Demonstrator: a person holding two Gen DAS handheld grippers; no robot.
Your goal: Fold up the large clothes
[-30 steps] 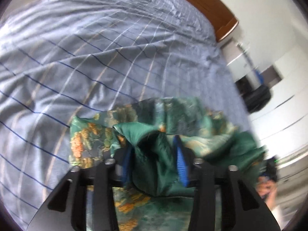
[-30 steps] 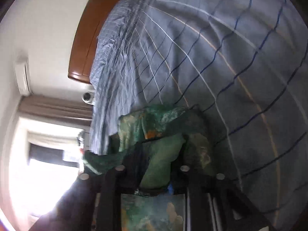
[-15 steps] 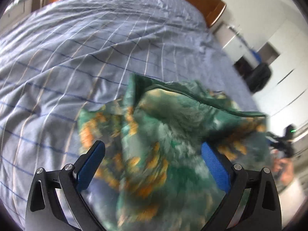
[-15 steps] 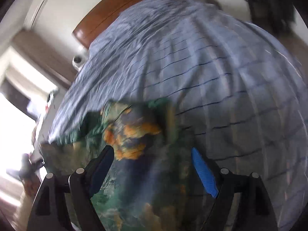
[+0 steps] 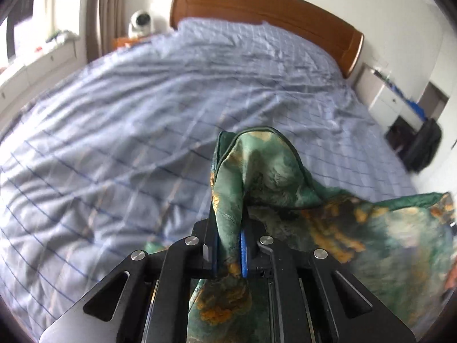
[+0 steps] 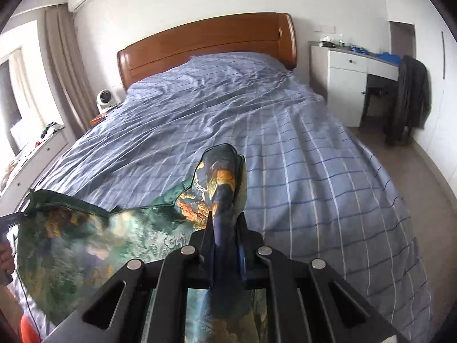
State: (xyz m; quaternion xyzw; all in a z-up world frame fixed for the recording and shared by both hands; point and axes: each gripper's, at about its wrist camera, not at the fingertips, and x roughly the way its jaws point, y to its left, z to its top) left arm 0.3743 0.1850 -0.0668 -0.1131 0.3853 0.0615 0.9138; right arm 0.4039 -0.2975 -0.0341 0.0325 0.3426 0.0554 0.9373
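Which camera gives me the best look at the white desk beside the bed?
The right wrist view: the white desk shows whole and sharp, drawers, knobs and cluttered top, right of the headboard. The left wrist view catches it only small and blurred at the right edge.

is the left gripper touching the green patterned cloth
Touching. The left wrist view shows the left gripper shut on a fold of the green patterned cloth, pinched between its pads.

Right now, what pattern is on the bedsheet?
Light blue bedsheet with a grid of thin lines; clearest in the right wrist view.
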